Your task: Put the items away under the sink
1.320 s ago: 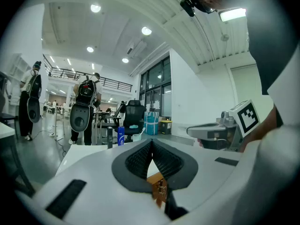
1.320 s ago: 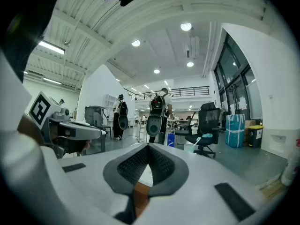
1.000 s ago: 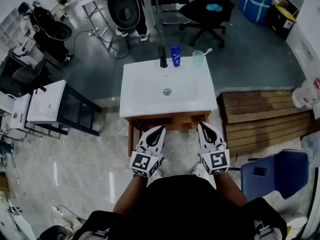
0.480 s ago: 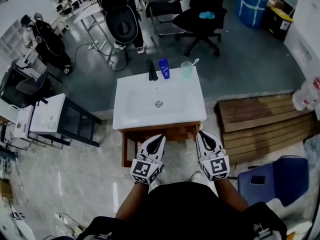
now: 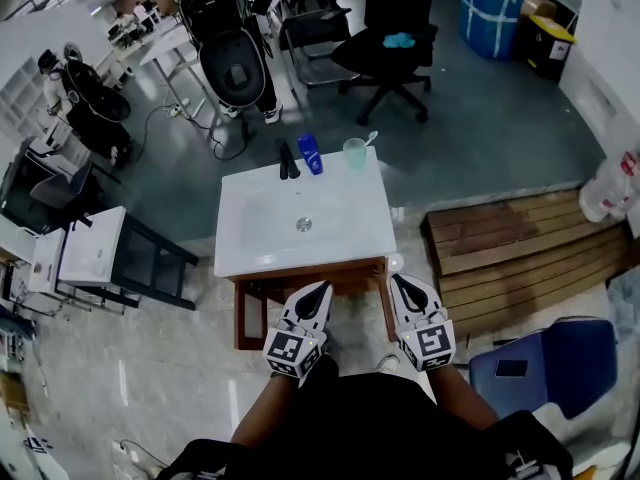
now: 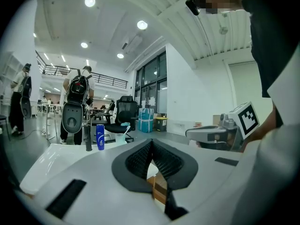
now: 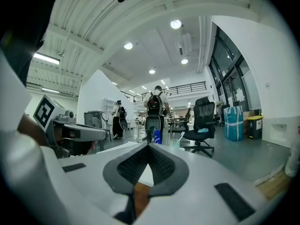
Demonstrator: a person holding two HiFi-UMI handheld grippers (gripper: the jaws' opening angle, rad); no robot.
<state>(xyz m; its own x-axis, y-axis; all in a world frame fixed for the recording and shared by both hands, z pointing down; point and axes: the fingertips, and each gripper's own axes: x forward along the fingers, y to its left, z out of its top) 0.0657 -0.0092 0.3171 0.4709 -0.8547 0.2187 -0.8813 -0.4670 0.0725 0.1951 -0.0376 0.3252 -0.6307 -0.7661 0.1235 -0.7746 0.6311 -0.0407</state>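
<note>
A white sink (image 5: 260, 230) sits on a wooden cabinet (image 5: 258, 286). At the sink's far edge stand a black faucet (image 5: 288, 158), a blue bottle (image 5: 311, 154) and a green cup (image 5: 355, 153) with a toothbrush in it. My left gripper (image 5: 321, 289) and right gripper (image 5: 397, 281) hover side by side just before the cabinet's front, both shut and empty. The left gripper view shows the left gripper (image 6: 151, 144) with its jaws together, and the blue bottle (image 6: 100, 137) and cup (image 6: 121, 138) beyond. The right gripper (image 7: 148, 146) points level, with the blue bottle (image 7: 157, 137) ahead.
Wooden pallet boards (image 5: 500, 236) lie right of the sink. A blue chair (image 5: 545, 360) with a phone on it stands at my right. A white side table (image 5: 95, 240) is on the left. An office chair (image 5: 392, 48) and a person with a backpack (image 5: 225, 38) are behind the sink.
The sink has slid down and to the left in the head view and looks smaller. Both grippers have stayed shut and close to the cabinet's front.
</note>
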